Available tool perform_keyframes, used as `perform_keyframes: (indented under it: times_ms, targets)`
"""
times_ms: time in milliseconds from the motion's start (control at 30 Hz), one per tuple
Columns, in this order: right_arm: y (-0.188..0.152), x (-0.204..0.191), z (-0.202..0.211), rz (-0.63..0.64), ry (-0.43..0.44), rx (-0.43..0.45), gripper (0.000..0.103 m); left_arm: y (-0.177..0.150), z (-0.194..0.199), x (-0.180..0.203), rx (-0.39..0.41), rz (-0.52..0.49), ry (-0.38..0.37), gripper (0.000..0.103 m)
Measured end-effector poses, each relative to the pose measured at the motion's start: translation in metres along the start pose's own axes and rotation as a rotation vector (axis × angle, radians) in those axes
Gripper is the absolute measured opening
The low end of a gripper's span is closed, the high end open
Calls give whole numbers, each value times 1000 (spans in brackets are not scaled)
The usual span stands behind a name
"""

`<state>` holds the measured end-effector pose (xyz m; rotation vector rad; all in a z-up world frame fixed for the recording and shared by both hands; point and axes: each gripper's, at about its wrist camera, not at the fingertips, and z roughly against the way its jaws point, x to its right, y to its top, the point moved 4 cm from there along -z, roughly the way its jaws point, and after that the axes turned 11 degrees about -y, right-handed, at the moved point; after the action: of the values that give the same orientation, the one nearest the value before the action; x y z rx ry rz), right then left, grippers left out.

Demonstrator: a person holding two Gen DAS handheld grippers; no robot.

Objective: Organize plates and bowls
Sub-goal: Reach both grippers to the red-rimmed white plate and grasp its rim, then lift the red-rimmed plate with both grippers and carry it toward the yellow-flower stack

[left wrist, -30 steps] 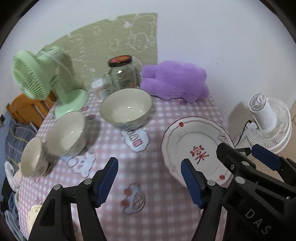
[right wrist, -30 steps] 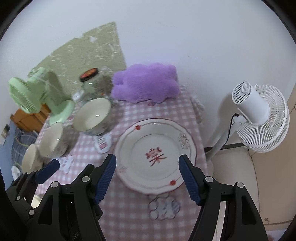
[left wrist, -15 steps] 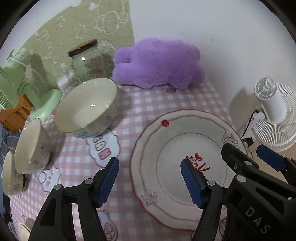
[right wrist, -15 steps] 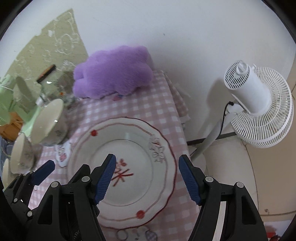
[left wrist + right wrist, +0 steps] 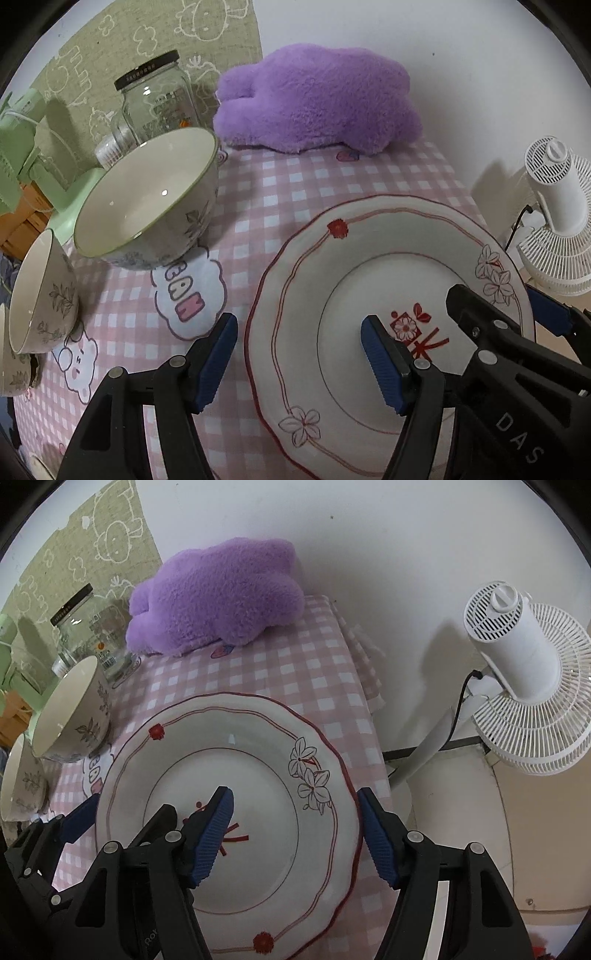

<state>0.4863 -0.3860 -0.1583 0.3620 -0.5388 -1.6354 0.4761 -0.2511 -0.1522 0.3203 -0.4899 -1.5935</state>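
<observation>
Plate [image 5: 258,760]: is lying flat on the checked tablecloth [image 5: 295,192], near its right edge.
Left gripper [image 5: 299,347]: is being held wide, straddling the plate's left rim; contact apparently none.
Right gripper [image 5: 295,823]: is being held wide over the right rim, nothing gripped.
Bowls [image 5: 147,199]: are standing left of the plate.

White wall [image 5: 369,554] behind; white fan [image 5: 524,686] beside table.
</observation>
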Motion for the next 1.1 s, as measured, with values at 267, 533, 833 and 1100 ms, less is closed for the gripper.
perform_keyframes:
  times_ms: [267, 533, 833, 1100]
  targets:
    - [1, 2, 0, 6, -21, 3, 61, 1, 1, 5, 2, -11, -33, 66]
    - [-5, -5, 21, 25, -6, 13, 61, -7, 22, -5, 20, -9, -40, 65]
    - [-40, -31, 50, 61, 16, -22, 61, -54, 43, -29, -12, 37, -24, 65]
    - [-79, -57, 77, 92, 34, -48, 61, -98, 70, -57, -34, 80, -12, 65]
